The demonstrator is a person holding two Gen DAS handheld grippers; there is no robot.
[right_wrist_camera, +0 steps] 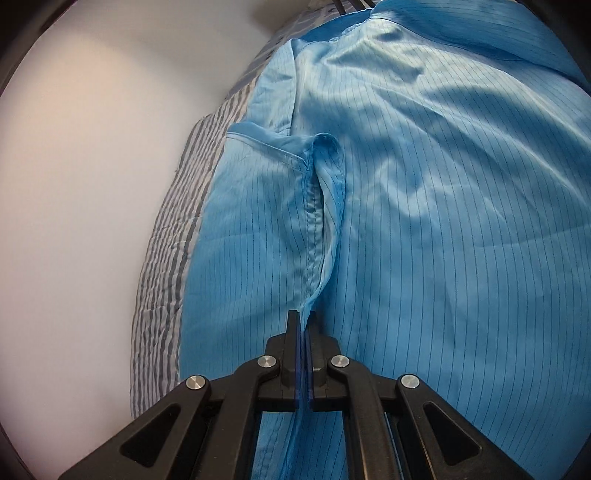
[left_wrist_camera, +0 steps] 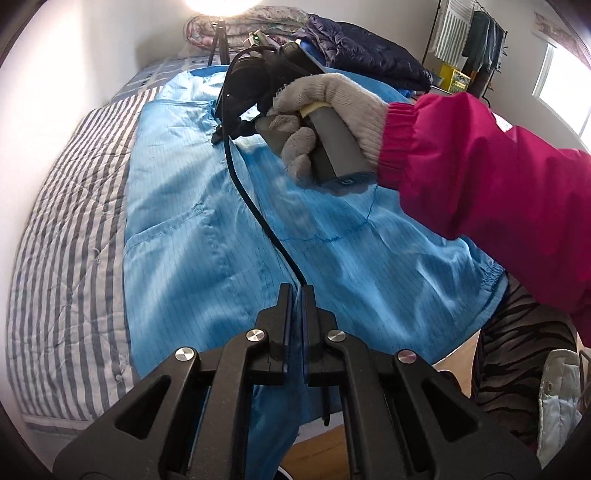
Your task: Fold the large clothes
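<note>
A large light-blue pinstriped garment [left_wrist_camera: 192,229] lies spread on a striped bed [left_wrist_camera: 66,229]. My left gripper [left_wrist_camera: 296,291] is shut on a fold of the garment near the bed's near edge, with cloth pinched between the jaws. In the left wrist view, the right gripper [left_wrist_camera: 221,134] is held by a gloved hand [left_wrist_camera: 328,110] farther up the garment, its tips at the cloth. In the right wrist view, my right gripper [right_wrist_camera: 303,317] is shut on a raised ridge of the garment [right_wrist_camera: 424,221] beside a pocket opening [right_wrist_camera: 266,142].
A black cable [left_wrist_camera: 251,199] trails from the right gripper across the garment. A dark quilted jacket [left_wrist_camera: 362,55] and folded bedding [left_wrist_camera: 236,33] lie at the bed's far end by a tripod [left_wrist_camera: 218,40]. A white wall [right_wrist_camera: 92,203] lies left, and a clothes rack [left_wrist_camera: 476,40] stands far right.
</note>
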